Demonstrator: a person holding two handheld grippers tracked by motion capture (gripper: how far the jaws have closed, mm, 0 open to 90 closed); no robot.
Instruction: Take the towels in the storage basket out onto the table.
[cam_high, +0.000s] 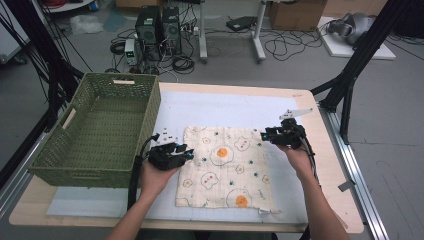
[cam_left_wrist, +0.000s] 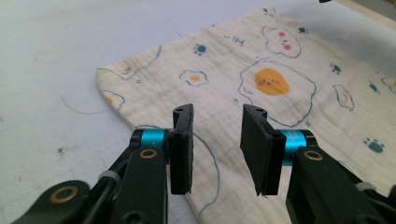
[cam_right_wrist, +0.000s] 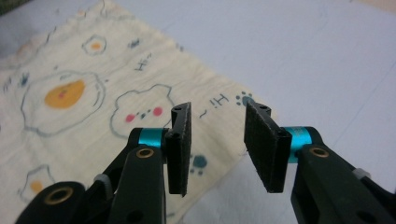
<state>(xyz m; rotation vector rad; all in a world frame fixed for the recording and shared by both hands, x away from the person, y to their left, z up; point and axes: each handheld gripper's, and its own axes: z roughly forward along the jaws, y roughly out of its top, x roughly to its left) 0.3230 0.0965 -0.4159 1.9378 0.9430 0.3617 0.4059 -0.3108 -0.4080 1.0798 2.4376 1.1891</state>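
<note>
Cream cloth (cam_high: 226, 166), fried-egg and paw print, flat on white mat (cam_high: 225, 107).
Left gripper (cam_high: 186, 152) and right gripper (cam_high: 265, 135): jaws apart at its edges. Green basket (cam_high: 100, 130) adjacent; cabled floor behind.

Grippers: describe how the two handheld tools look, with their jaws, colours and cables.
Both the left gripper and the right gripper are black, with flat rectangular black pads, turquoise collars and brass-coloured rivets. A black cable trails from the left one. The right gripper carries a grey three-cornered plate. No sleeves show on the forearms.
</note>
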